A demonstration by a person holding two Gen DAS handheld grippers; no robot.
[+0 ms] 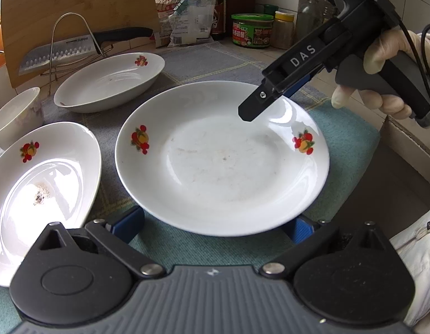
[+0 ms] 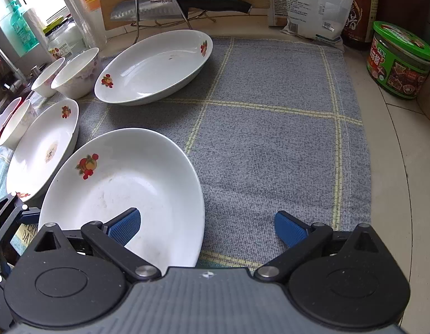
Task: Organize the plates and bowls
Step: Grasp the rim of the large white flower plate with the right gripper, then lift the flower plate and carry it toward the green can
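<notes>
Bowls (image 2: 73,73) far left on worktop, past oval plate (image 2: 42,150) with food residue. Deep oval dish (image 1: 109,83) behind, long axis running left to right. Round plate (image 1: 223,161) at centre on grey cloth (image 2: 270,139), directly ahead of left tool (image 1: 215,225), fingers apart either side of near rim. Right tool (image 2: 208,226) over plate's right edge, fingers apart, empty. Left tool seems nearer for grasp.

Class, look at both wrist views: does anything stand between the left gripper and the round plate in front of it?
Nothing visible does. The left gripper is open, its fingers either side of the round plate near its rim. The right gripper hovers over the plate's far rim, not in between.
</notes>
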